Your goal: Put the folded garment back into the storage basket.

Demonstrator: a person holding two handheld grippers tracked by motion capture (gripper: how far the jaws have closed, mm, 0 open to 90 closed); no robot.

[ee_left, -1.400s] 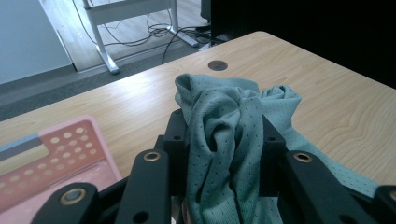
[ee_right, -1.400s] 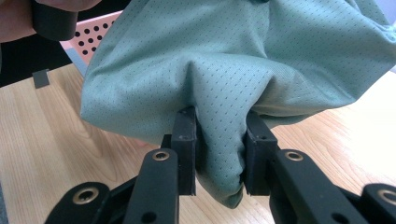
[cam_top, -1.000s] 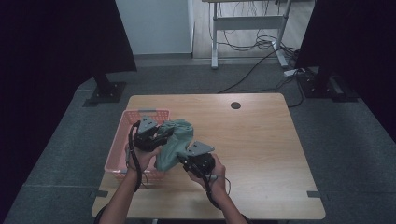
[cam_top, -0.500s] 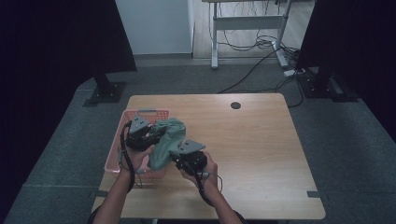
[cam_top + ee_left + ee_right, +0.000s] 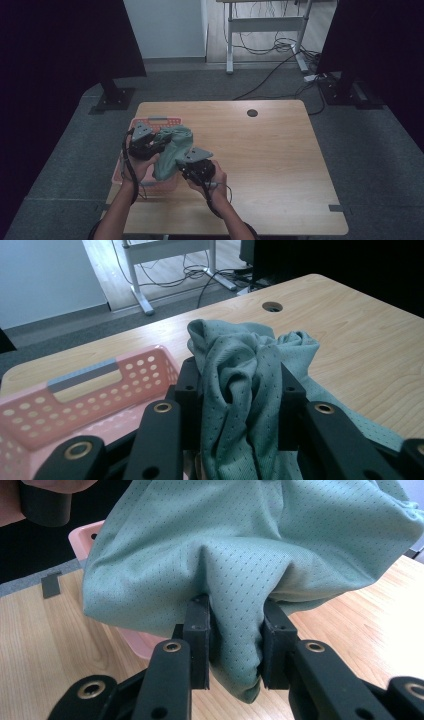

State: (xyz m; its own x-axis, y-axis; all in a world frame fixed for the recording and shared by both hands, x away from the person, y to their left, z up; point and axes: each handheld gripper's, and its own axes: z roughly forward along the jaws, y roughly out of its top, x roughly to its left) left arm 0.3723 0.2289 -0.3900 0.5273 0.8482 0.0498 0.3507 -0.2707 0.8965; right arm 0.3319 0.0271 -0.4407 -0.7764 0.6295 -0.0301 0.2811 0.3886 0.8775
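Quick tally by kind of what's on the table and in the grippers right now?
Green dotted mesh cloth: 1, clamped by both the left gripper and the right gripper
Pink perforated plastic basket: 1
Black two-jaw grippers: 2
Total: 4

A light wooden tabletop [image 5: 280,165] is seen standing on grey carpet [image 5: 370,150]. A round cable hole [image 5: 252,113] is set near its far edge, right of the middle. Beyond the far edge, the white frame of another desk [image 5: 265,25] is placed, with black cables [image 5: 280,50] strewn on the floor under it. Dark panels are stood to either side, the left one on a black foot [image 5: 114,97]. A small dark tape mark [image 5: 336,208] is fixed near the tabletop's near right corner.
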